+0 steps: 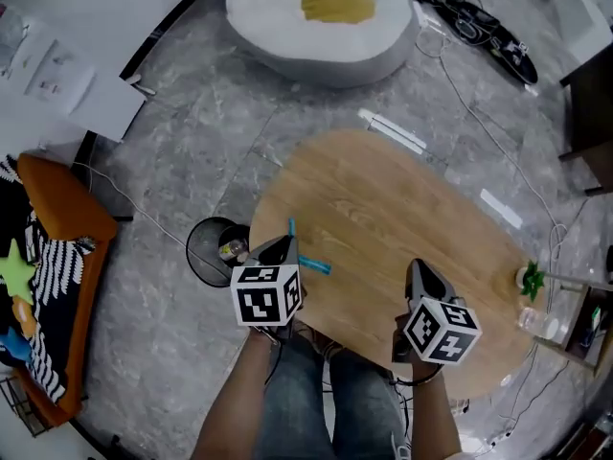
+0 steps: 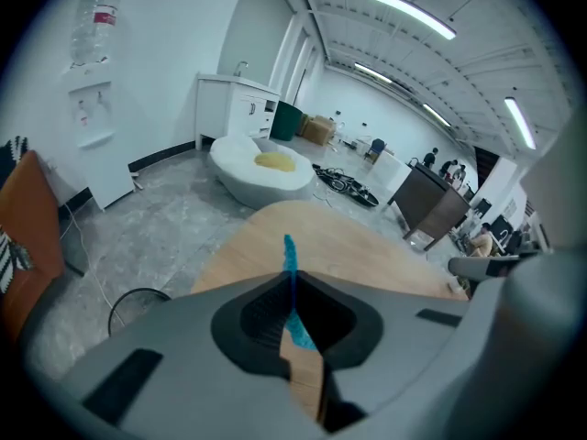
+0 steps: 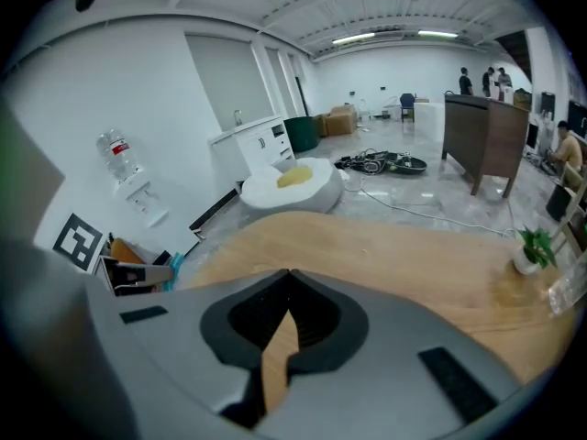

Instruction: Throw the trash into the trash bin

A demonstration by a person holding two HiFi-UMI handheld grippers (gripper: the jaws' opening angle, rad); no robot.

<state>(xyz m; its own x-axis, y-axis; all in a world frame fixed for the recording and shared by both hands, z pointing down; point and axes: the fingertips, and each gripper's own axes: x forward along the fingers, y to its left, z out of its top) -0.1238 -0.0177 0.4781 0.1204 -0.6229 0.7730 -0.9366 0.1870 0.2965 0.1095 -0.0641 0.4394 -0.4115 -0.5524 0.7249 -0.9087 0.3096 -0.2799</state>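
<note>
A thin blue strip of trash (image 1: 308, 261) is pinched in my left gripper (image 1: 285, 243), whose jaws are shut on it over the near left edge of the oval wooden table (image 1: 402, 209). In the left gripper view the blue strip (image 2: 290, 257) sticks up out of the left gripper (image 2: 290, 280). The black round trash bin (image 1: 215, 248) stands on the floor just left of the table, next to that gripper; only its rim (image 2: 134, 299) shows in the left gripper view. My right gripper (image 1: 416, 269) hovers over the table's near right part, shut and empty (image 3: 288, 274).
A white beanbag (image 1: 321, 22) with a yellow cushion lies beyond the table, with cables (image 1: 474, 29) to its right. A small potted plant (image 1: 530, 278) and a clear glass (image 1: 533, 322) sit at the table's right end. An orange seat (image 1: 57, 209) stands at the left.
</note>
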